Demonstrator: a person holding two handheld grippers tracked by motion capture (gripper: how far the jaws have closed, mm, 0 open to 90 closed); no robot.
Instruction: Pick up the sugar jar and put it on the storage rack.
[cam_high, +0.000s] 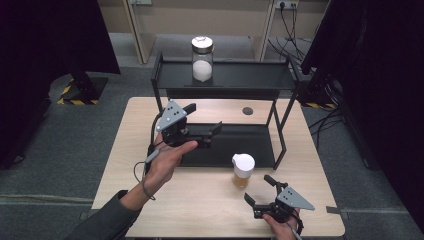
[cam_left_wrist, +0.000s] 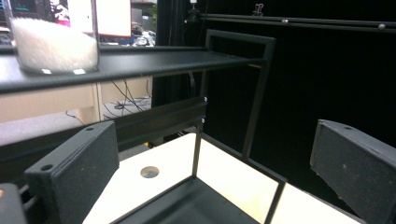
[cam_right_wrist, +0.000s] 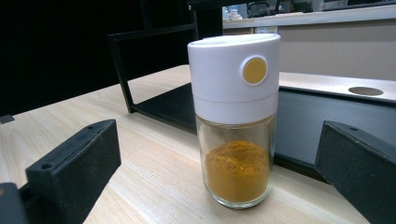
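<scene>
1. The spice jar (cam_high: 243, 170), white cap over yellow-orange powder, stands upright on the worktop (cam_high: 200, 210), just in front of the black rack's (cam_high: 280, 127) lower shelf.
2. The right tongs (cam_high: 259, 191) are open and empty, low over the worktop's near right part. The jar lies just ahead of them, a little to the person's left.
3. In the right gripper view the jar (cam_right_wrist: 236, 121) sits between the two spread jaws, slightly right of centre and apart from both. Its long axis is vertical, so a level side grasp on the glass body looks apt.
4. The left tongs (cam_high: 204, 123) are open and empty too, raised over the rack's lower shelf and aimed into the rack, well apart from the jar.
5. Judgement: the right hand is nearer and already lined up; a short straight advance should bring the jaws to either side of the jar.
6. A second jar (cam_high: 202, 59) of white grains stands on the rack's top shelf.
</scene>
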